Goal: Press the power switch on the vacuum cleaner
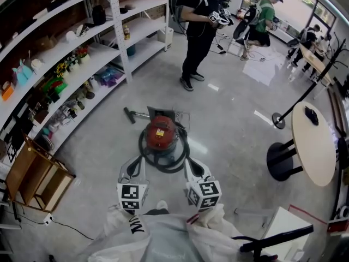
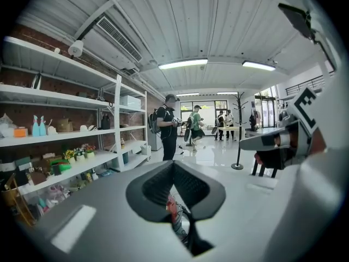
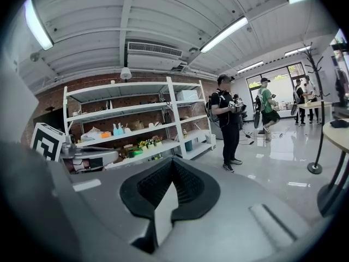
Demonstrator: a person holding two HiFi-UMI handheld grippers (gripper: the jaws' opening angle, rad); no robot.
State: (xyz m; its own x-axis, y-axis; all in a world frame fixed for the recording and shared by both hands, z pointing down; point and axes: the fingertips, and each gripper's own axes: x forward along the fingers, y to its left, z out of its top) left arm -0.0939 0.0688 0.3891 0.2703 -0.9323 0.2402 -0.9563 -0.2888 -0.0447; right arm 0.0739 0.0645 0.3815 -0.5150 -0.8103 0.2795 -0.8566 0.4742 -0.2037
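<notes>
A red canister vacuum cleaner [image 1: 161,134] stands on the grey floor straight ahead, ringed by its black hose [image 1: 182,156], with the floor nozzle [image 1: 129,115] lying behind it to the left. My left gripper [image 1: 136,160] hovers close to its near left side and my right gripper [image 1: 189,161] close to its near right side, neither touching it. Both point level across the room. In the left gripper view the left gripper [image 2: 173,165] has its tips together, and a sliver of the vacuum cleaner [image 2: 172,208] shows below them. The right gripper [image 3: 173,162] is likewise shut and holds nothing.
White shelving [image 1: 87,59] full of small items runs along the left, with a wooden crate [image 1: 34,174] at its near end. A person [image 1: 197,26] stands beyond the vacuum. A round table [image 1: 313,141] and a coat-stand base [image 1: 279,119] are at the right.
</notes>
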